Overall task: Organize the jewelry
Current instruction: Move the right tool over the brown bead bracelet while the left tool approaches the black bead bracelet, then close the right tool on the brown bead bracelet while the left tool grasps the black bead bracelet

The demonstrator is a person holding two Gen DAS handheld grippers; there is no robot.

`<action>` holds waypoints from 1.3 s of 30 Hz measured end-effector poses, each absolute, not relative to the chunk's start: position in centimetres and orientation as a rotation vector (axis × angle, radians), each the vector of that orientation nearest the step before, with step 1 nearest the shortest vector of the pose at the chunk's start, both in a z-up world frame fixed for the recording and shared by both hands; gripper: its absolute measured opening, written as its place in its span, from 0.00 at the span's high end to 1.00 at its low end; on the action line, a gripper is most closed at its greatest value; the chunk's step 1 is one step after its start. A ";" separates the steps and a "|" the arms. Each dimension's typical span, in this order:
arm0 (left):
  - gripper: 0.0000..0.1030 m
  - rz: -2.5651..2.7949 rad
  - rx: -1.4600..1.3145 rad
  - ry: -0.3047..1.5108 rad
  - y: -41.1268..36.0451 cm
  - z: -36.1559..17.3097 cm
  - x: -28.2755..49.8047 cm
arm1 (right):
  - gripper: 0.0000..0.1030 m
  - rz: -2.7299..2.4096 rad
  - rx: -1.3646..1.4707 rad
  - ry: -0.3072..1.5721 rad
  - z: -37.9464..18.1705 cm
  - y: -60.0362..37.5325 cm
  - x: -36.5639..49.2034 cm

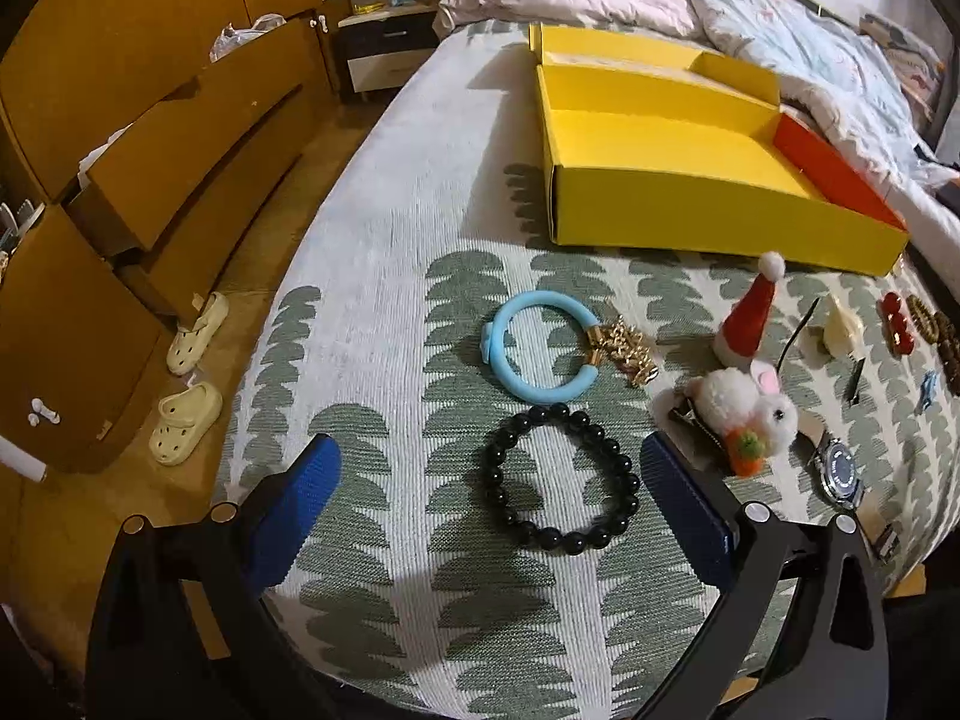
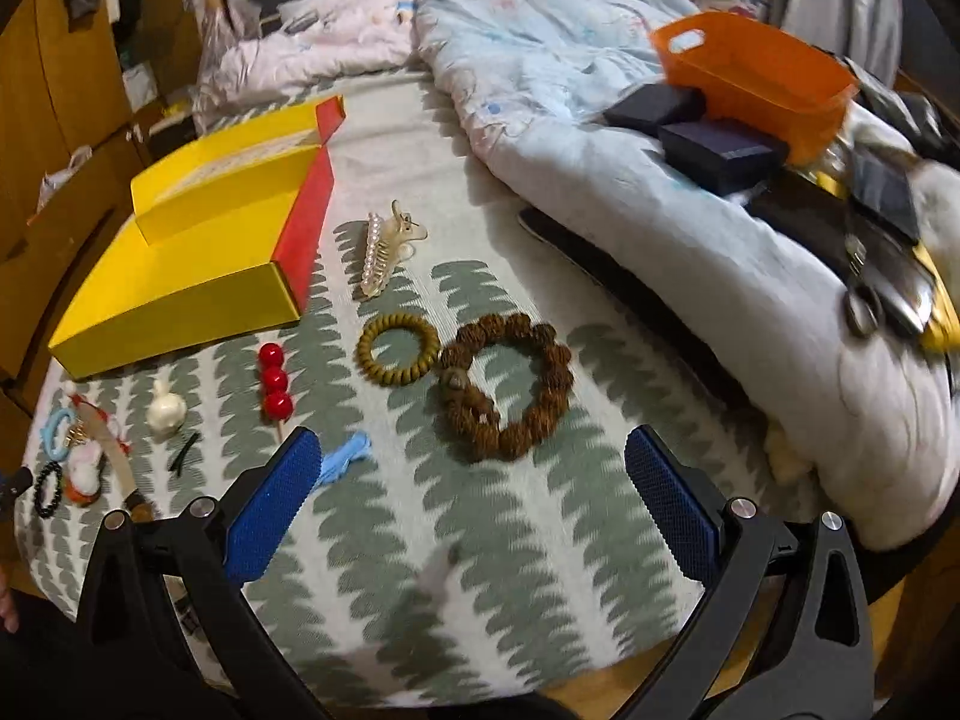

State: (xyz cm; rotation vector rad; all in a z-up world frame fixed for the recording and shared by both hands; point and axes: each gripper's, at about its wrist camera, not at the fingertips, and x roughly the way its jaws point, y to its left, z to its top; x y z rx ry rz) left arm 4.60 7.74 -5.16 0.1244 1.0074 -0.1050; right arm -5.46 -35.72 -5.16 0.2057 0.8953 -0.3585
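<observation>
Nearest to me, my left gripper (image 1: 491,489) is spread wide and holds nothing; the round black glossy bead bracelet (image 1: 561,479) lies flat on the bed between its blue fingers, untouched. My right gripper (image 2: 471,495) is just as wide and empty, hovering short of the knobbly brown seed bracelet (image 2: 509,385), with a small light-blue fabric piece (image 2: 343,458) right beside its left finger.

Further out on the left side lie the pale blue ring bangle with a gold chain section (image 1: 543,348), the white pom-pom rabbit hair clip (image 1: 744,414), the little red Santa hat clip (image 1: 747,315) and a blue-faced steel wristwatch (image 1: 839,474). On the right side, the olive coil hair tie (image 2: 398,349) touches the seed bracelet, then the red bead stick (image 2: 275,381) and the pearl claw clip (image 2: 384,252).

Farthest is the open yellow divided cardboard box (image 1: 708,219) with its red end wall, apparently empty.

My worry: the patterned bedspread (image 1: 384,276) is soft, so pressing down could pinch cloth with the beads. Closing on the seed bracelet may drag the coil tie along. The rabbit clip sits close to my left gripper's right finger and could get knocked.
</observation>
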 end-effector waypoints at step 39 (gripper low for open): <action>0.04 -0.138 -0.023 1.290 7.1 -7.9 8.1 | 0.59 -0.296 0.229 1.240 -11.7 -38.2 3.5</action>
